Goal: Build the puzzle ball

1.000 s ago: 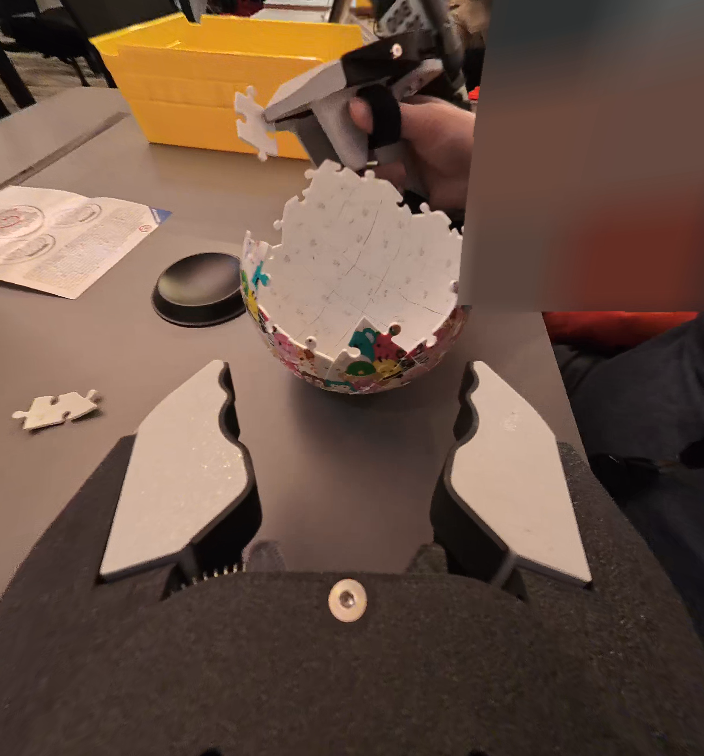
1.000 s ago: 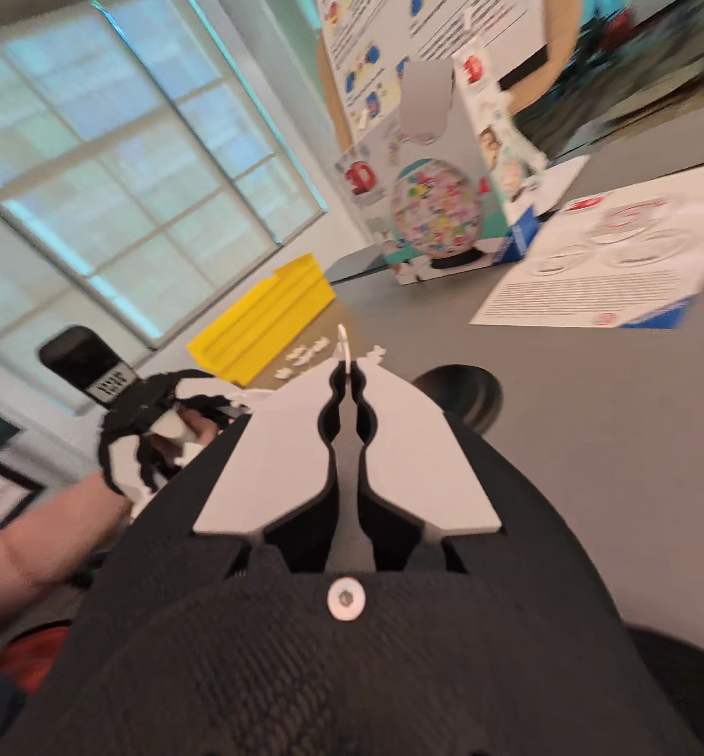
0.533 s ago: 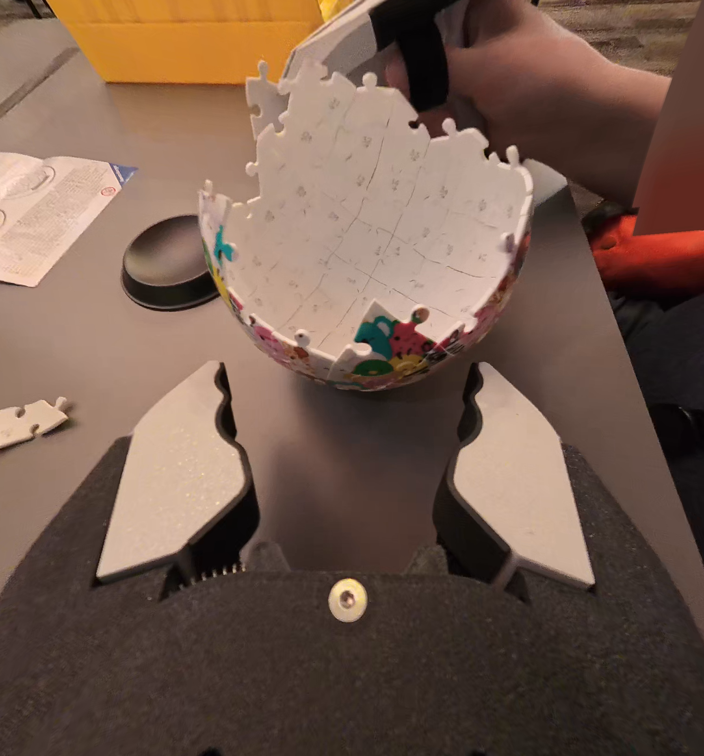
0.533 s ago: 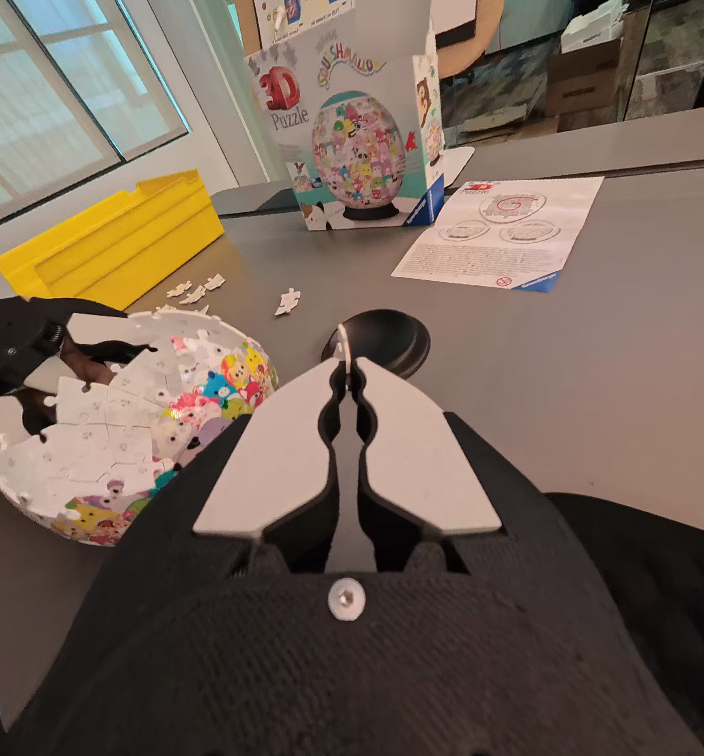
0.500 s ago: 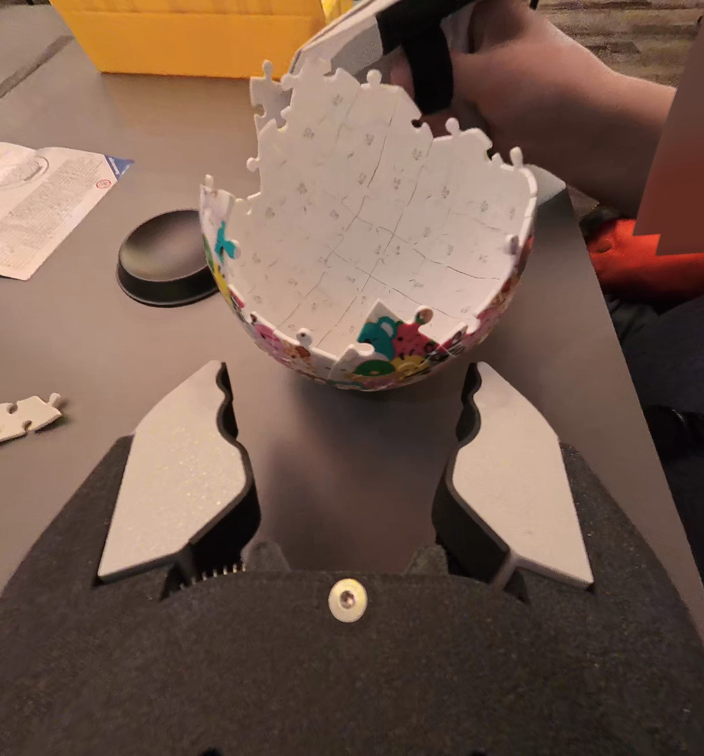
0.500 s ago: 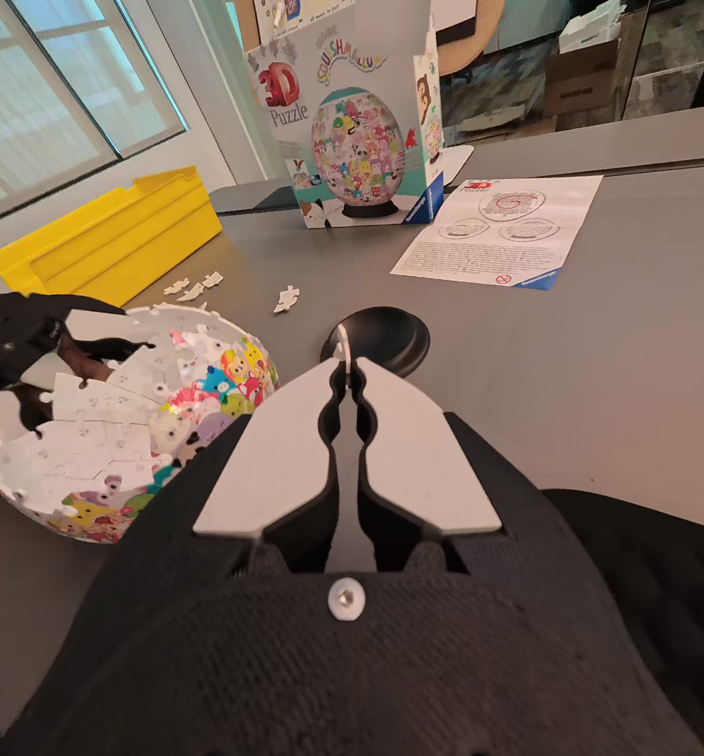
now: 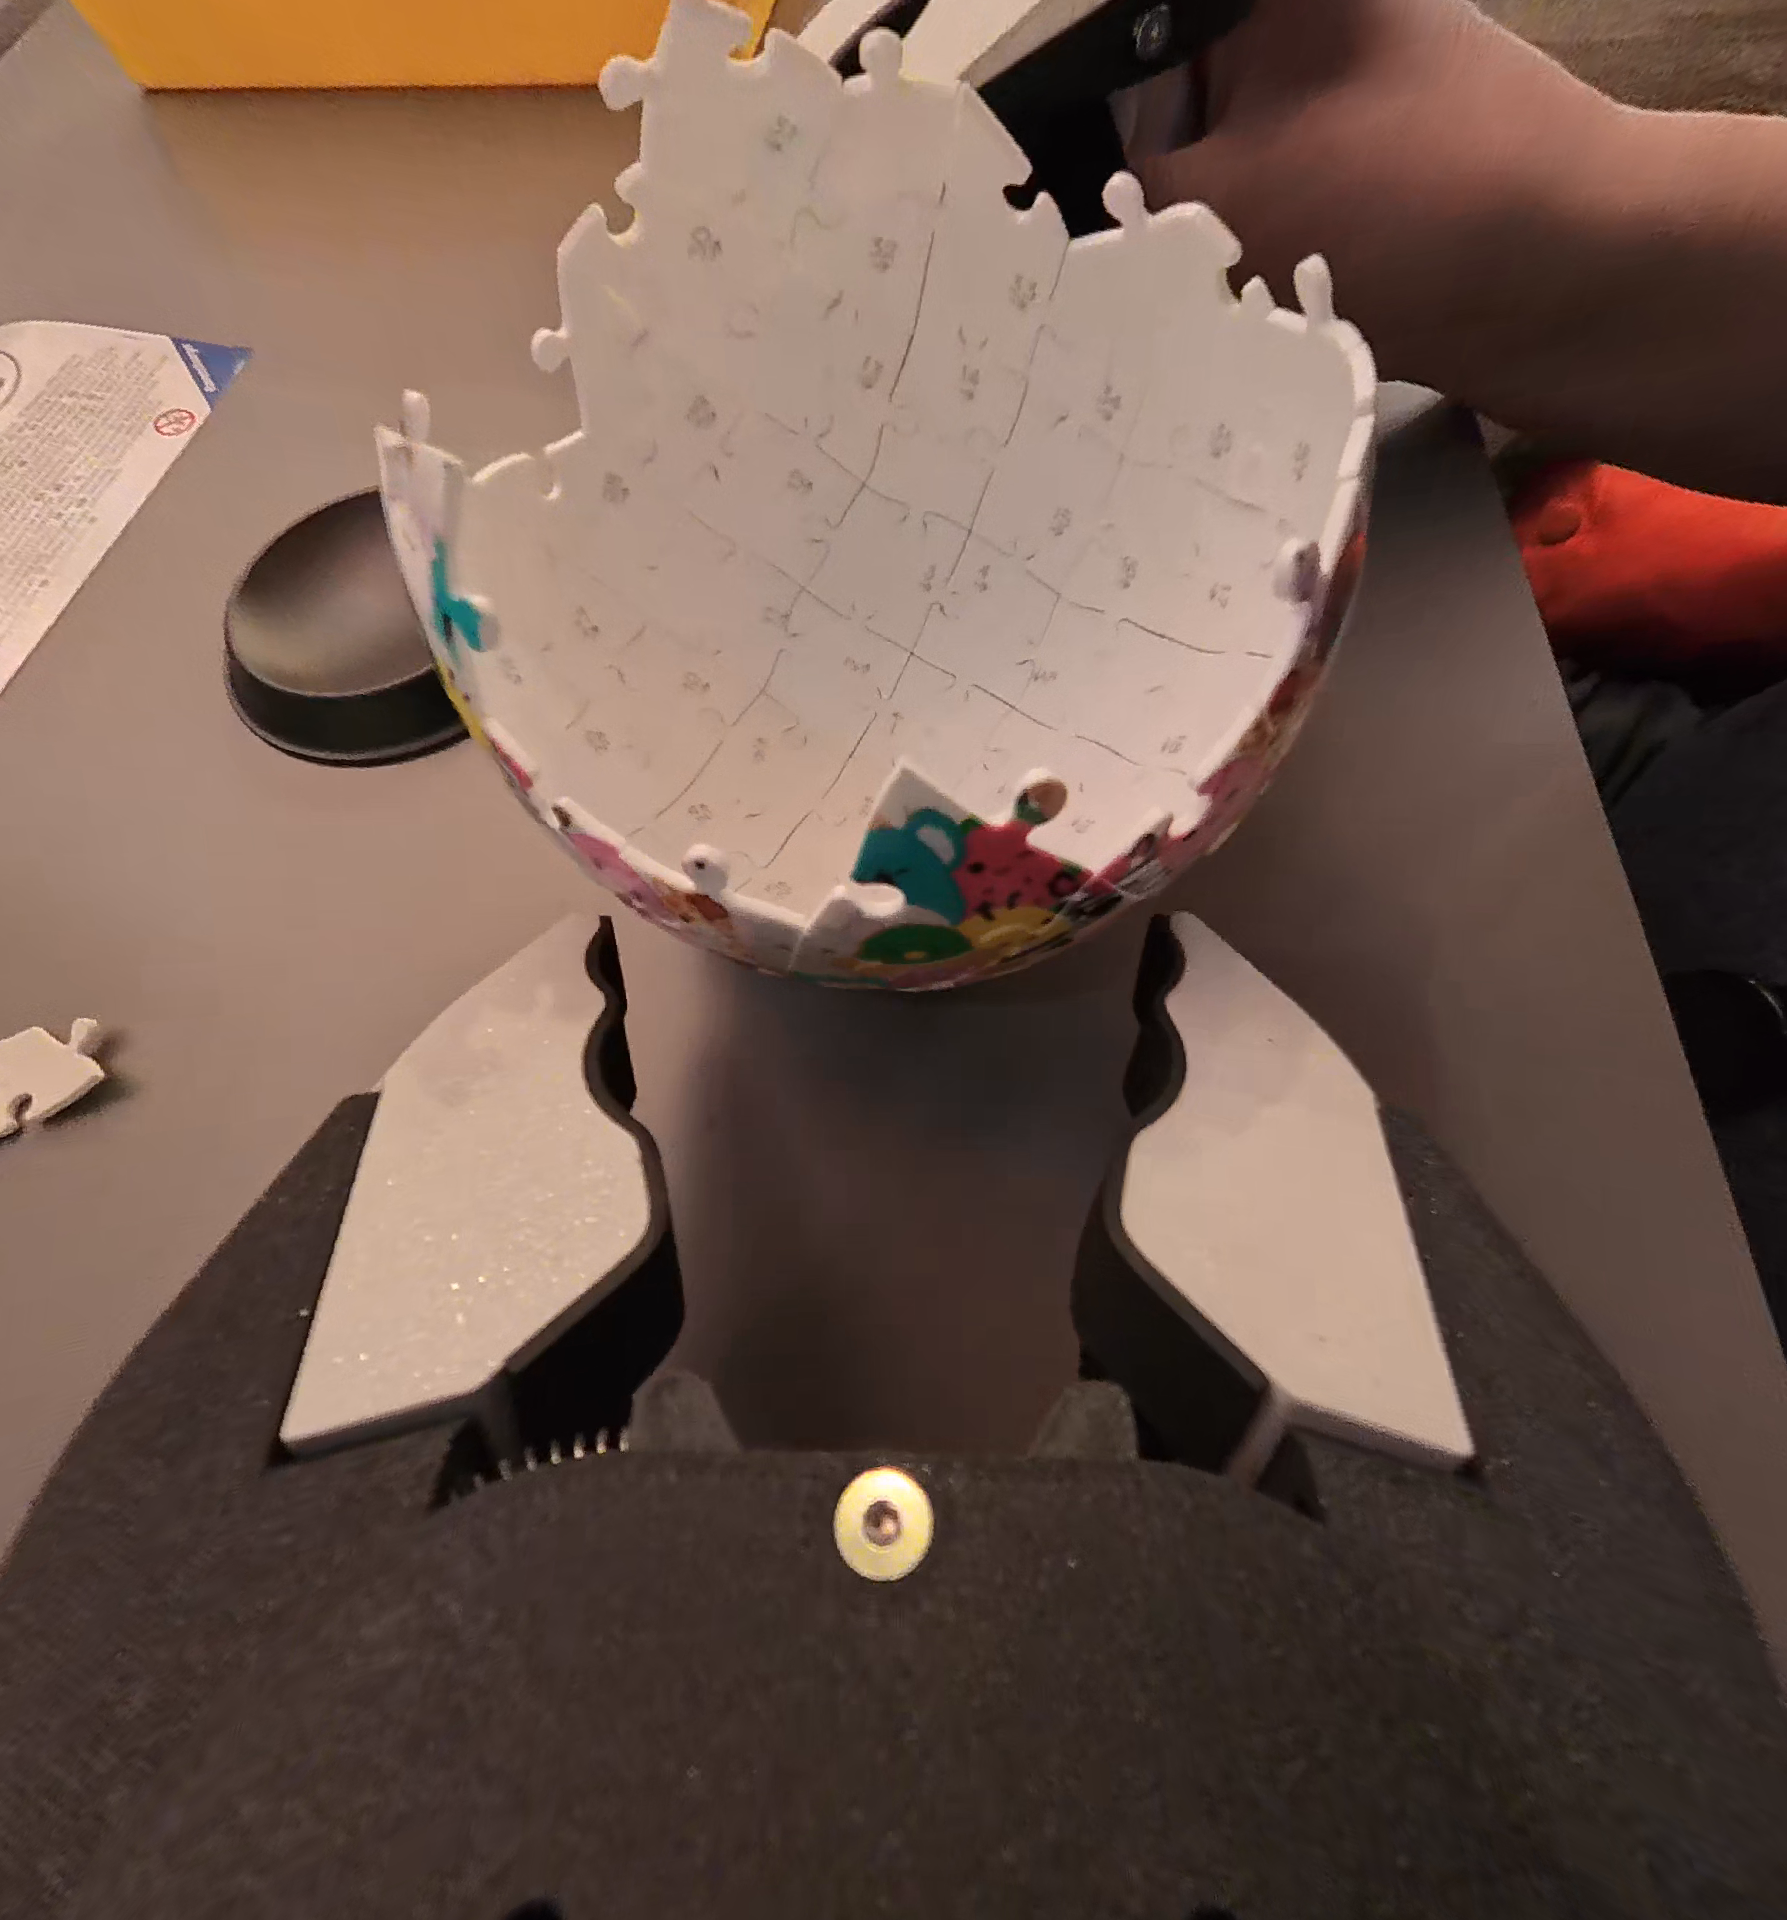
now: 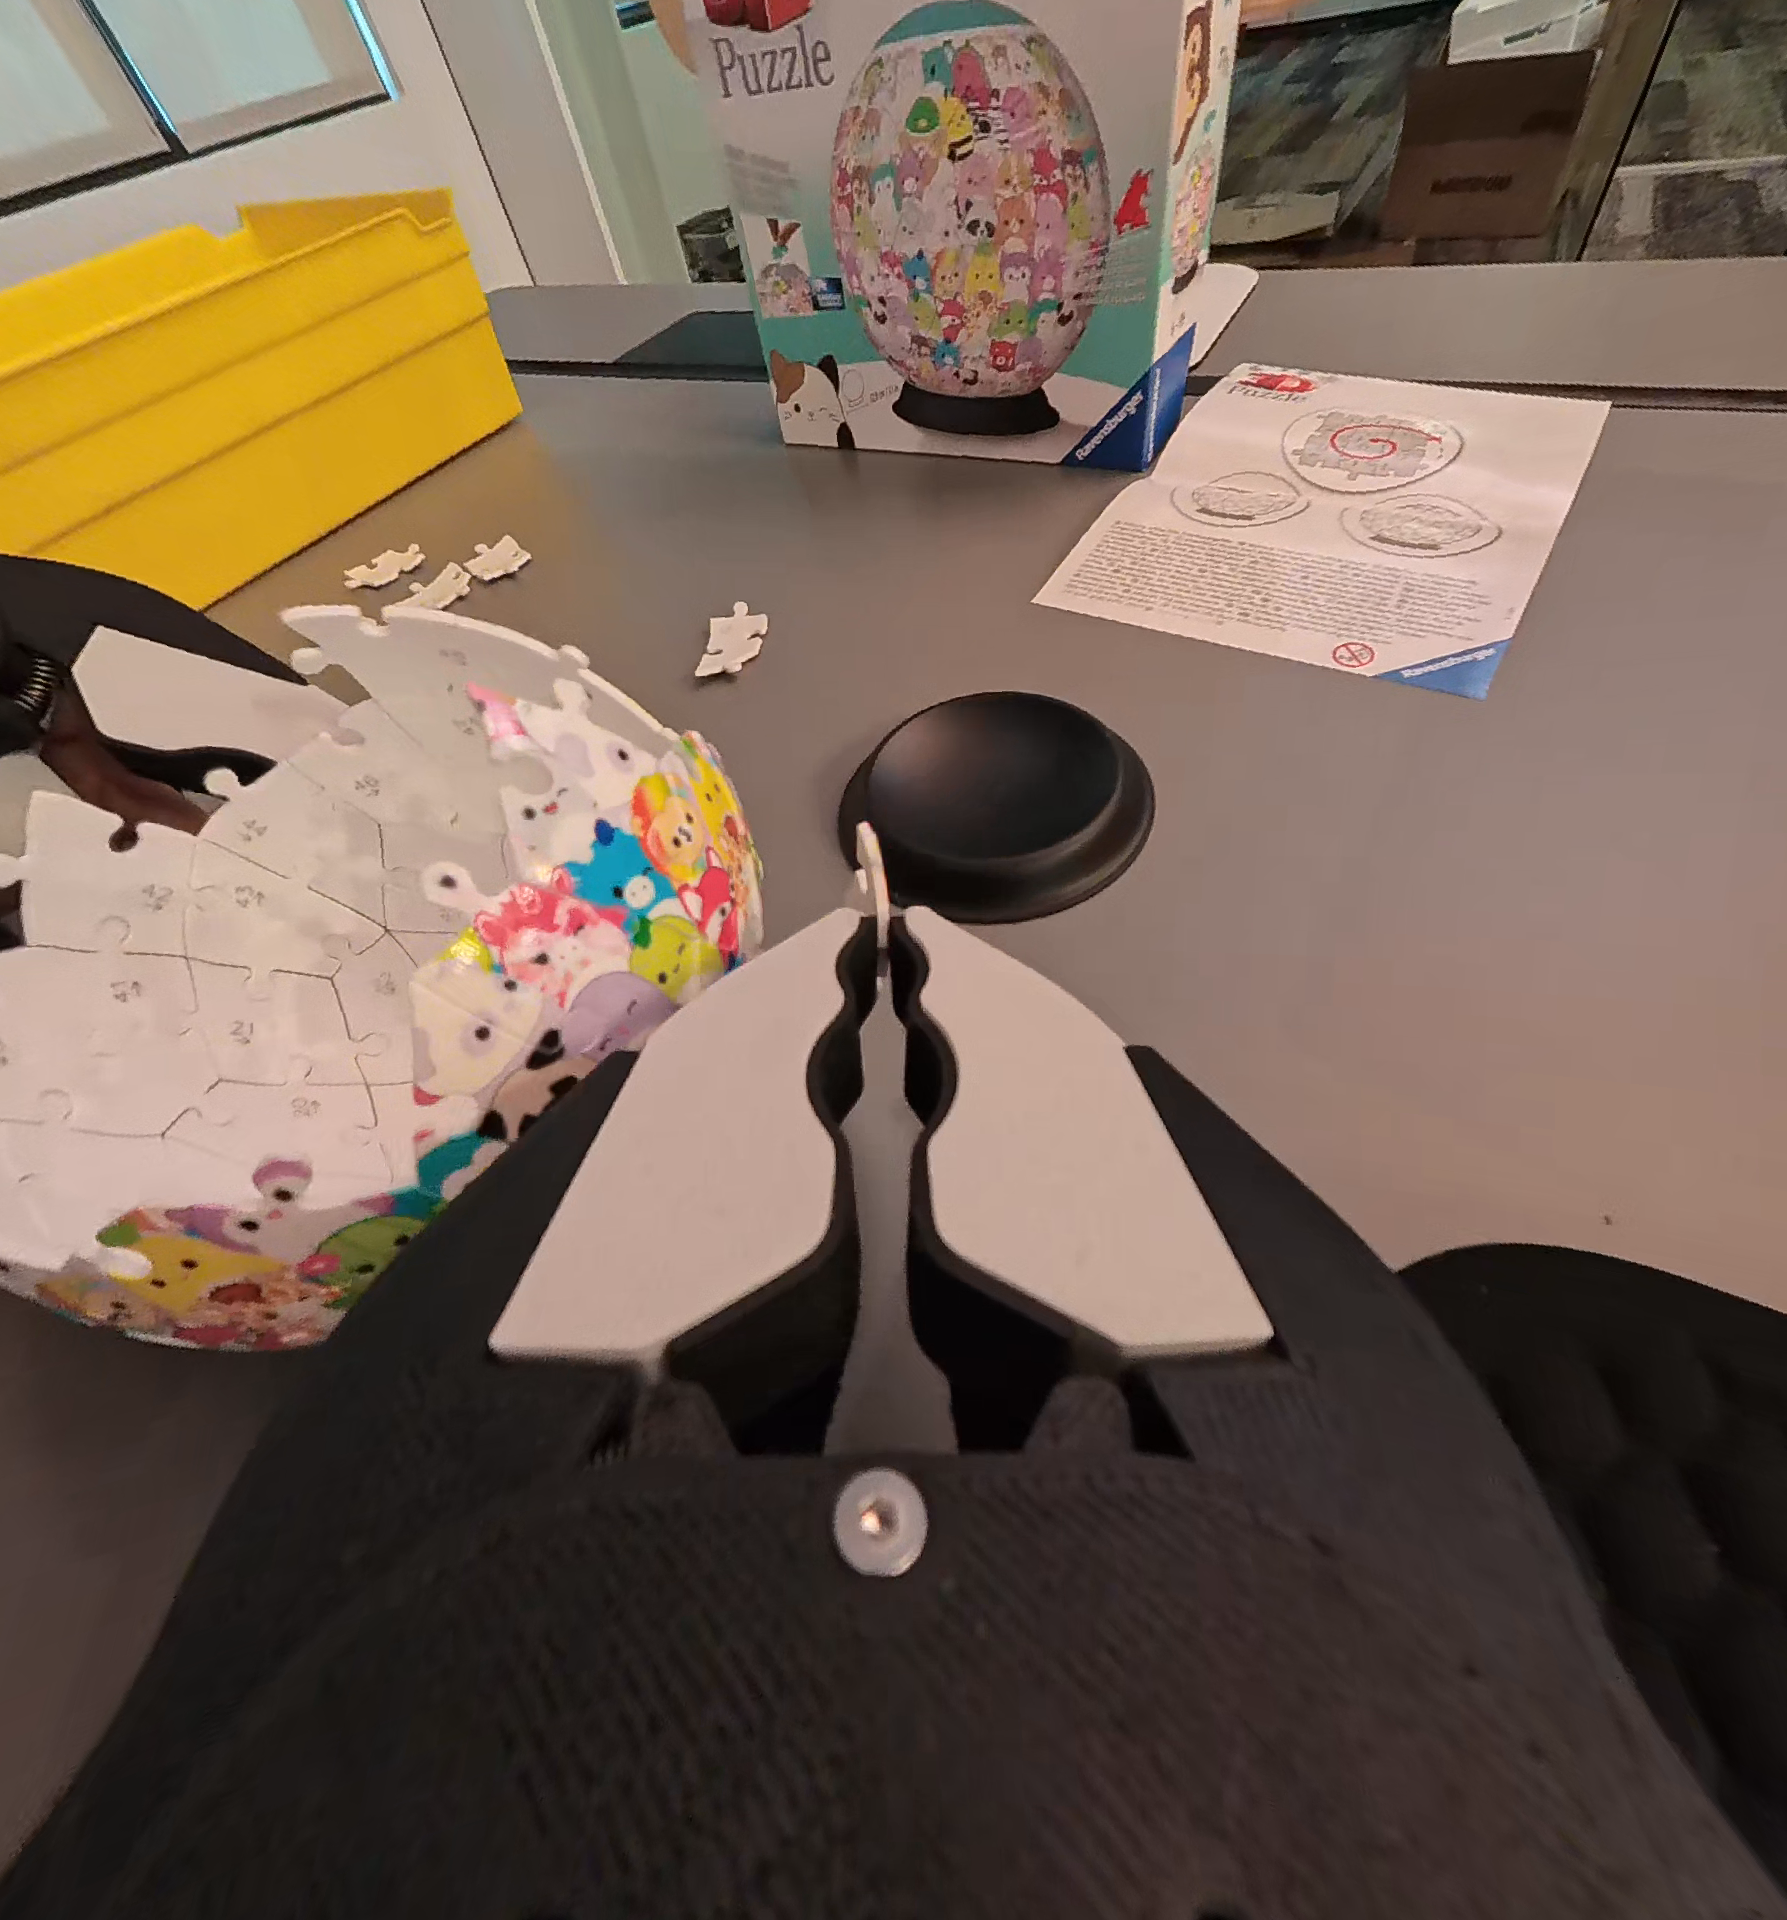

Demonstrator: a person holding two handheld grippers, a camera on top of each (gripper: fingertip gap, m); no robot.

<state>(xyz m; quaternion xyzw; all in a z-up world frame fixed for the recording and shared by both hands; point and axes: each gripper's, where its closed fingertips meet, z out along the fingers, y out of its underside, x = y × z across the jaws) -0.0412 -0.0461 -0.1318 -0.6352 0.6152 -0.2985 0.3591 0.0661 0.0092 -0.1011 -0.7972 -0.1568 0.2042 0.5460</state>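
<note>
Puzzle ball [image 7: 899, 582]: far outer side hidden by its own shell in left wrist view; left edge cropped in right wrist view. Right gripper [image 8: 881, 920] behind the ball's rim, mostly hidden, cut at top. Puzzle piece [image 8: 873, 883] edge-on, face unreadable. Yellow bin [image 8: 203, 384] beyond ball, cropped left. Box [image 8: 962, 229] top cropped. Loose pieces [image 8: 442, 571] too small to tell.
</note>
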